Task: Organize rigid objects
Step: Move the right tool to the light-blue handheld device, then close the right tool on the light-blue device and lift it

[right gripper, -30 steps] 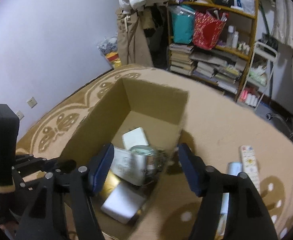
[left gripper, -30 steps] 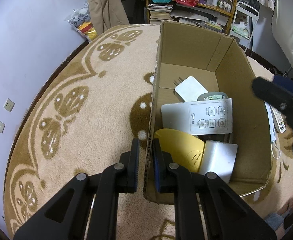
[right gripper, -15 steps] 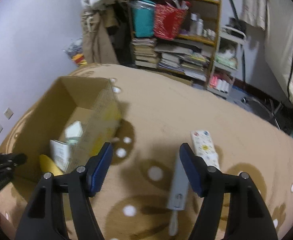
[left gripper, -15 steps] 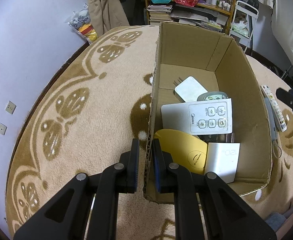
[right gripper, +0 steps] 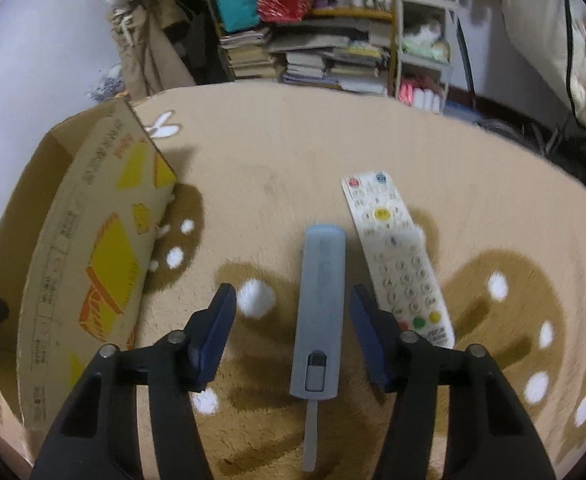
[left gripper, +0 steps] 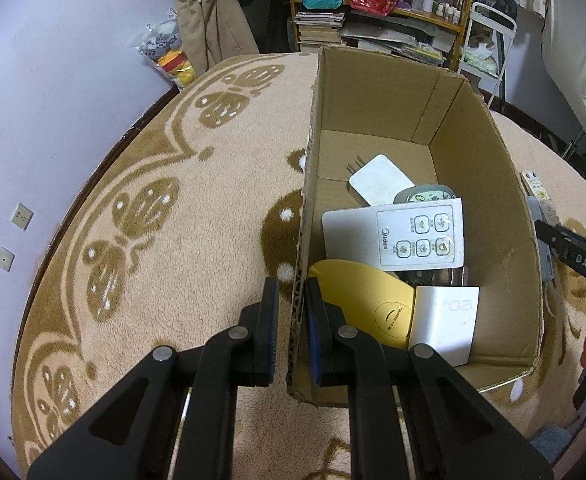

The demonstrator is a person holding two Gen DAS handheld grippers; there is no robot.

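Note:
My left gripper [left gripper: 293, 300] is shut on the near left wall of the open cardboard box [left gripper: 377, 92]. Inside lie a white Midea remote [left gripper: 397, 236], a yellow disc [left gripper: 361, 300], a white 120W charger [left gripper: 445, 324] and a white adapter [left gripper: 379, 178]. My right gripper [right gripper: 293, 300] is open and low over the carpet, with a grey slim device [right gripper: 321, 300] lying between its fingers. A white TV remote [right gripper: 397, 256] lies just right of it. The box [right gripper: 93, 248] stands to the left.
A tan patterned carpet [left gripper: 153, 220] covers the floor. Shelves with books and bags [right gripper: 313, 40] stand at the back, with a white rack [right gripper: 425, 52] beside them. A purple wall [left gripper: 53, 60] runs along the left.
My right gripper swung from over the box to the right and came down around the grey device. My left gripper kept its hold on the box wall.

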